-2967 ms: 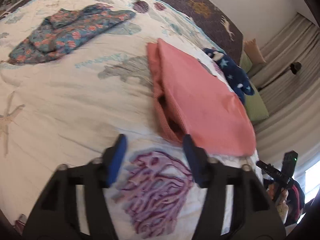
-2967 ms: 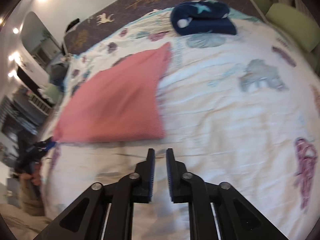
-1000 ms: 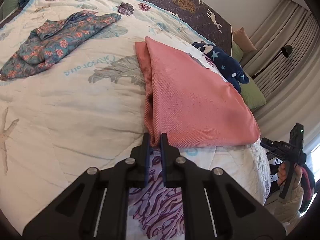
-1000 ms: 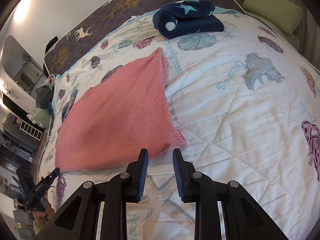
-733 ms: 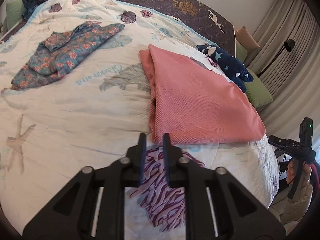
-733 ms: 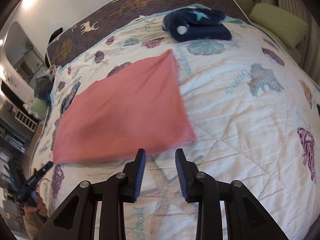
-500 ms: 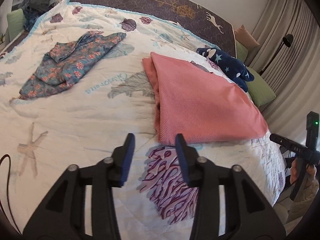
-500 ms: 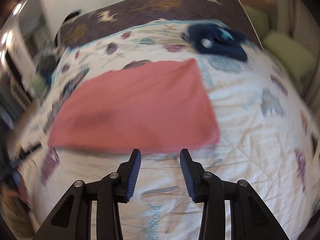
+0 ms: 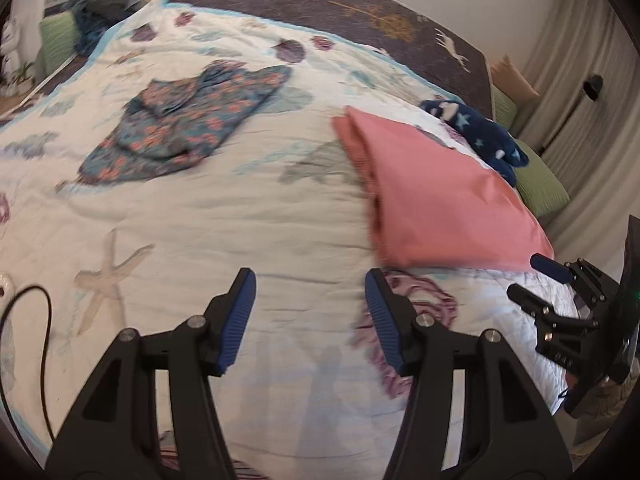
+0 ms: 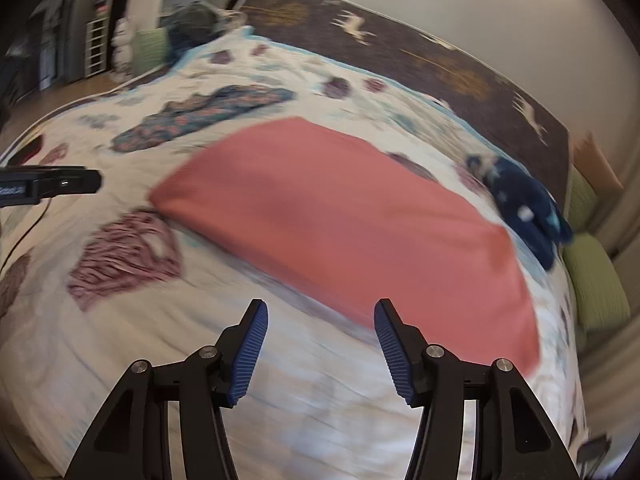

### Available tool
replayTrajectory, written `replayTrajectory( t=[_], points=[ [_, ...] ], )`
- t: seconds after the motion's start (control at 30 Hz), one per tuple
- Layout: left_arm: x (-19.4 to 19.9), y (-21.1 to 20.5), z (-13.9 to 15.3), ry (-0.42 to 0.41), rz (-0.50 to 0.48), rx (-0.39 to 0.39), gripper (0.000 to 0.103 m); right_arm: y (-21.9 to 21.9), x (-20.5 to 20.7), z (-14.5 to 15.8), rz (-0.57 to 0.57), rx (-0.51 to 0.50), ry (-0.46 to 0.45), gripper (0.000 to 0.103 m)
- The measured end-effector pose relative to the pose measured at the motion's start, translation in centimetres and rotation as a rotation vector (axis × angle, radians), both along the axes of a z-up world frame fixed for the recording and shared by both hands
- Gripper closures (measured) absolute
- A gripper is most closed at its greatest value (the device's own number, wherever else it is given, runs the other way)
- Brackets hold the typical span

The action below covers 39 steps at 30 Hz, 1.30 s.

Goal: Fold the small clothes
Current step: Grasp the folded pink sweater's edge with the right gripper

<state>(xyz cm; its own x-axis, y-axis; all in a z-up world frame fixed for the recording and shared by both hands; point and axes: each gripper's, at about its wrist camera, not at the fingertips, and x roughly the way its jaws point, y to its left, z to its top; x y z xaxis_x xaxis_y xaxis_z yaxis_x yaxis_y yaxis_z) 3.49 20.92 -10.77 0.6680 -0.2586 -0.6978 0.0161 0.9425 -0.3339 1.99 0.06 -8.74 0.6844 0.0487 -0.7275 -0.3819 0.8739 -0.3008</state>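
1. Sea-print quilt (image 9: 240, 216) over bed, dark headboard (image 9: 360, 4) behind.
2. Folded pink cloth (image 9: 444, 200) flat on quilt, floral garment (image 9: 188, 124) well apart.
3. Left gripper (image 9: 310, 312) jaws spread, empty.
4. Right gripper (image 10: 320, 340) jaws spread, empty, near pink cloth's edge.

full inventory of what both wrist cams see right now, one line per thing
pink garment: 1, salmon pink, folded flat, right of quilt centre
floral garment: 1, blue with red flowers, crumpled, far left on the quilt
navy starred garment: 1, dark blue with pale stars, bundled beyond the pink one
quilt: 1, white with sea-creature prints, covers the bed
headboard: 1, dark brown with deer motifs, far end
green pillows: at least 2, right bed edge
curtains: beige, right wall
left tongs: open, empty, above the quilt
right tongs: open, empty, near the pink garment's edge
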Motion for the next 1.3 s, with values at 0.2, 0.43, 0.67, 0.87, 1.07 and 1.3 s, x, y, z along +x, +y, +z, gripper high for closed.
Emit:
replayTrajectory(
  t=[0.2, 0.43, 0.67, 0.87, 1.07, 1.3],
  points=[
    [0.2, 2.8, -1.3, 0.043, 0.082, -0.063, 0.045, 6.3, 0.7, -0.9, 0.142, -0.037, -0.042, 0.044],
    [0.3, 4.5, -2.2, 0.069, 0.113, -0.077, 0.045, 11.4, 1.6, -3.6, 0.249, -0.188, -0.085, 0.044],
    [1.2, 6.0, -2.6, 0.086, 0.141, -0.119, 0.045, 12.3, 3.9, -4.2, 0.196, -0.168, -0.11, 0.046],
    [3.1, 5.2, -3.0, 0.105, 0.101, -0.162, 0.045, 10.5, 5.3, -3.0, 0.139, -0.016, -0.065, 0.096],
    [7.8, 3.2, -1.6, 0.1, 0.017, -0.287, 0.045, 5.3, 7.2, -0.6, 0.071, 0.373, 0.073, 0.096],
    [15.4, -0.8, -0.8, 0.14, -0.089, -0.43, 0.033, 2.5, 7.9, -0.5, 0.023, 0.56, 0.163, 0.097]
  ],
)
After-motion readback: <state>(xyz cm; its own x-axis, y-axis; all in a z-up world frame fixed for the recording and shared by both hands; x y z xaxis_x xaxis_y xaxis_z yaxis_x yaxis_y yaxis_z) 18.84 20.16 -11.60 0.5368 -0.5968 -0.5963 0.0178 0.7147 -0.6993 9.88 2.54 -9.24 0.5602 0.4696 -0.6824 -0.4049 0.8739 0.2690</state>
